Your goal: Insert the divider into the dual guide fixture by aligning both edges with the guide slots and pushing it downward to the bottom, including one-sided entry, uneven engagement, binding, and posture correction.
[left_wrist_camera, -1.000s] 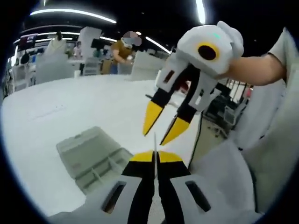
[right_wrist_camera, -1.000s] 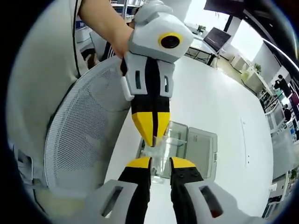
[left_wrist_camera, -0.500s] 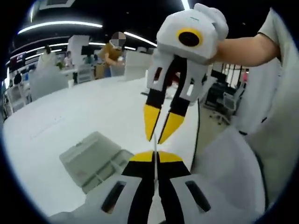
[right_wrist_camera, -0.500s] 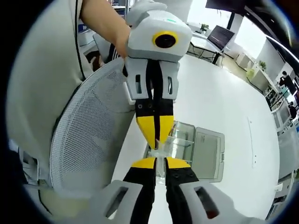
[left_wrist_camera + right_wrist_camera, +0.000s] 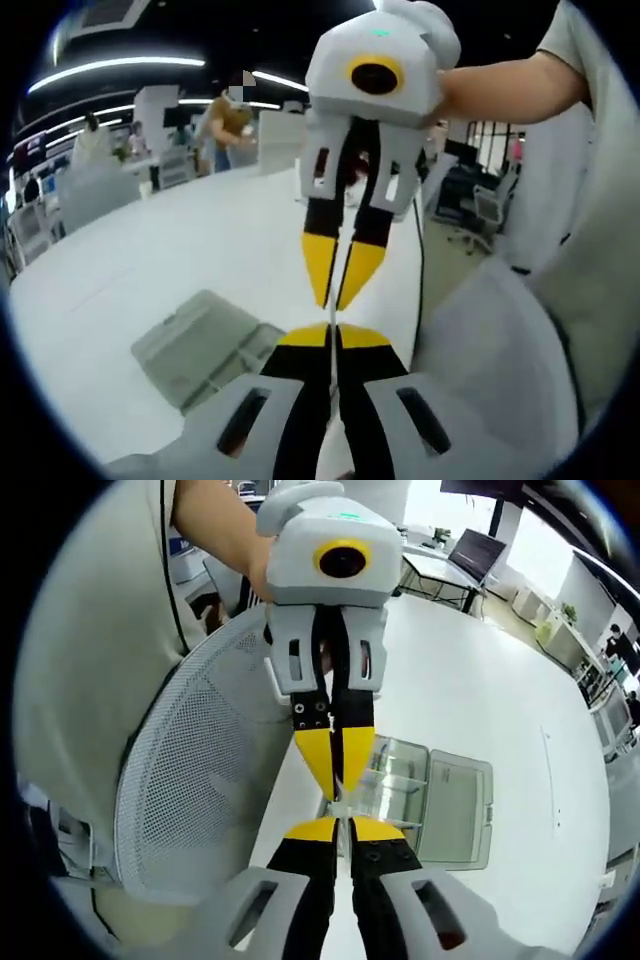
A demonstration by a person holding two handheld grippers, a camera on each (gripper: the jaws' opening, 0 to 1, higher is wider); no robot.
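Note:
A thin clear divider [image 5: 331, 312] is held in the air, edge-on in the left gripper view, between two grippers that face each other. My left gripper [image 5: 331, 337] is shut on its near end. Reaching down from above, my right gripper [image 5: 334, 298] has its yellow fingertips [image 5: 320, 262] pinched onto the far end. In the right gripper view, my right gripper [image 5: 340, 826] is shut on the clear divider [image 5: 341, 806], and the left gripper [image 5: 336, 780] meets it from above. The guide fixture [image 5: 205, 345], a pale slotted box with an open lid [image 5: 455, 808], lies on the white table [image 5: 150, 250] below.
A white mesh chair back [image 5: 200, 780] stands beside the table edge, close under both grippers, and shows as the chair back [image 5: 490, 370] at the lower right. A person's arm [image 5: 500, 85] holds the right gripper. People and desks stand far behind the table.
The right gripper's jaws have gone from open to shut on the divider's end. The two grippers have drawn closer together and lined up tip to tip.

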